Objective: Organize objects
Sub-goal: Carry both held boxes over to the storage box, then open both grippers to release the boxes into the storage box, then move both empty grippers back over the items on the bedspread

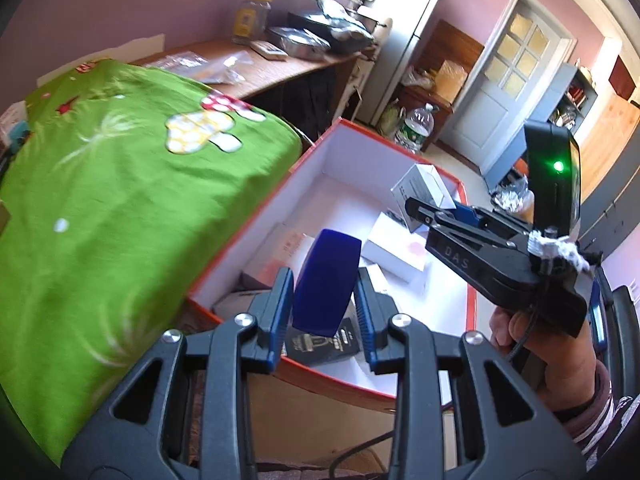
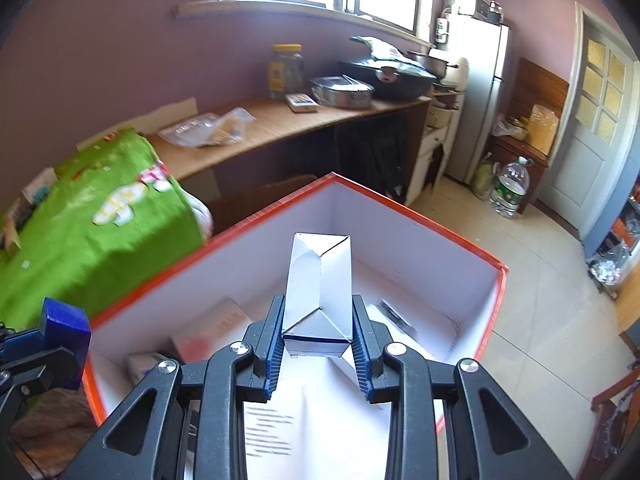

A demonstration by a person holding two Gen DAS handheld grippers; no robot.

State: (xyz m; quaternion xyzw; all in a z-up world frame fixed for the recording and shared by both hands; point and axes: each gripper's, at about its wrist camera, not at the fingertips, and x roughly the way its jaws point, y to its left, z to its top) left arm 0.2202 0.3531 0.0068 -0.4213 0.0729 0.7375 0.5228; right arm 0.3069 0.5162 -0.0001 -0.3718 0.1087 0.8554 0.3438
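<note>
While my left tongs [image 1: 324, 300] clamp a blue case [image 1: 326, 278], it hangs tilted over the near corner of the red box [image 1: 472, 308], above a dark booklet [image 1: 320, 346] lying on the box floor. My right tongs [image 2: 318, 340] are closed on a white carton [image 2: 320, 284], which stands upright between the blue pads [image 2: 274, 356] over the middle of the same box. From the left camera I see that carton [image 1: 424, 188] past the right tongs' tips [image 1: 416, 210], and my hand [image 1: 548, 356] around their handle, with a green light [image 1: 558, 166] glowing on the unit mounted above.

Inside the box, white walls rise from a floor scattered with flat white packets [image 1: 400, 252] and a printed sheet [image 2: 268, 428]; a pinkish packet [image 2: 212, 330] leans near the left wall. Which of these touch one another I cannot tell, since several are blurred.

Just beside the box on its left lies a green cloth [image 1: 120, 200] patterned with mushrooms. Behind it runs a wooden counter [image 2: 280, 124] carrying a yellow-lidded jar [image 2: 286, 70], plastic bags [image 2: 208, 130], a metal tray [image 2: 344, 90] and a dark pan [image 2: 392, 76]. Further right stand a fridge [image 2: 484, 92], a water bottle [image 2: 512, 188] on the tiled floor, and a white door [image 2: 592, 120].
</note>
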